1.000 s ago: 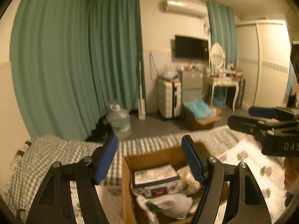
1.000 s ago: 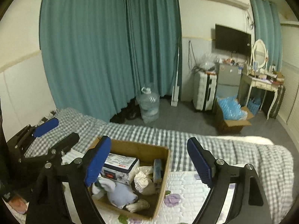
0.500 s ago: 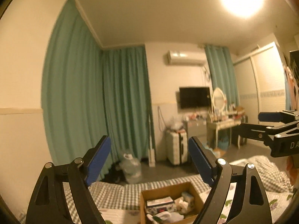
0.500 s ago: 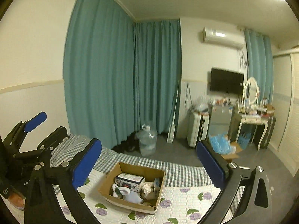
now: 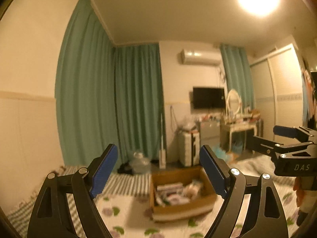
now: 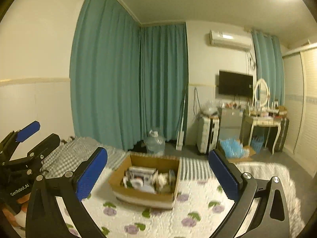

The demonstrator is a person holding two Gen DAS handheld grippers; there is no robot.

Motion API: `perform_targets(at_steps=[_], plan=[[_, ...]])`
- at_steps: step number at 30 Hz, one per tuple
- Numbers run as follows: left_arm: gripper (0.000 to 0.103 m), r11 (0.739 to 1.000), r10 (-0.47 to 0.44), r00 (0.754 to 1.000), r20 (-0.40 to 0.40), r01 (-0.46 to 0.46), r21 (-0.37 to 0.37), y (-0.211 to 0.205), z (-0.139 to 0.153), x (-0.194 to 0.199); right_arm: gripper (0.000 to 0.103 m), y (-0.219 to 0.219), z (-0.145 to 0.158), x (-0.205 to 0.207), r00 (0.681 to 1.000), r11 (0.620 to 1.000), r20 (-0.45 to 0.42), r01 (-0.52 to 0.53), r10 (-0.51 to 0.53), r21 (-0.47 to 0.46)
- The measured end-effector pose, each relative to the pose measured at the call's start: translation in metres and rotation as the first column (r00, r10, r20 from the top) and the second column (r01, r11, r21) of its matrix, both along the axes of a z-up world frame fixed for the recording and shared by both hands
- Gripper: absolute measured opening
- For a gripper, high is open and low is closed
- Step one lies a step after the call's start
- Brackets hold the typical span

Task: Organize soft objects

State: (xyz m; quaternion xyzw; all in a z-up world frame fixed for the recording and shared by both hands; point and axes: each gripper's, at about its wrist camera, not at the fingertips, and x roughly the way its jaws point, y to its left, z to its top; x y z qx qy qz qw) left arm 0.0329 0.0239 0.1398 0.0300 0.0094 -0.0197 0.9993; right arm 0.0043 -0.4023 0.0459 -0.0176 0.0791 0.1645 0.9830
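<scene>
**Both claws wide and empty, box well ahead**

Held high above the white quilted bedspread with purple flowers [image 6: 190, 214], both tools empty. Left gripper [image 5: 158, 172] spread wide, nothing between the blue pads; right gripper [image 6: 158, 174] likewise wide, holding nothing. From the left wrist view, the right tool at about 3 o'clock; from the right wrist view, the left tool at about 9 o'clock.

Open brown cardboard box [image 6: 146, 196] resting on the bedspread, well apart from both sets of fingertips, at about 6 o'clock of centre in each view. Inside, a jumble of pale soft-looking items [image 6: 162, 180] beside a printed white carton [image 6: 138, 171]; too blurred to name singly. Grey-and-white checked blanket [image 6: 83, 148] beyond the box toward 10 o'clock.

Judged stage: the very start, an approach with nothing yet picked. Next move probably calls for lowering one tool toward the box, choosing a single soft item clear of the carton, and closing gently. Risk: snagging neighbours.
</scene>
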Motion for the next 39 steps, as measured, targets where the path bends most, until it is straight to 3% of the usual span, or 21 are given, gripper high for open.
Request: perform_targets(at_steps=[5, 11, 15, 39], plan=[[0.085, 1.0, -0.007, 0.991, -0.134, 0.008, 0.003, -0.004, -0.054, 0.029, 0.103, 0.0, -0.065, 0.034, 0.995, 0.999, -0.096, 0.036, -0.036, -0.002], [0.085, 1.0, 0.01, 0.976, -0.218, -0.01, 0.001, -0.006, -0.106, 0.047, 0.103, -0.001, -0.108, 0.063, 0.981, 0.998, -0.186, 0.06, -0.059, 0.0], [0.085, 1.0, 0.002, 0.963, -0.271, -0.008, -0.023, -0.003, -0.12, 0.053, 0.103, 0.003, -0.115, 0.067, 0.978, 0.998, -0.197, 0.063, -0.066, -0.021], [0.085, 0.999, -0.019, 0.96, -0.281, 0.004, -0.053, 0.003, -0.131, 0.047, 0.103, 0.003, -0.117, 0.069, 0.973, 0.997, -0.217, 0.072, -0.075, -0.023]])
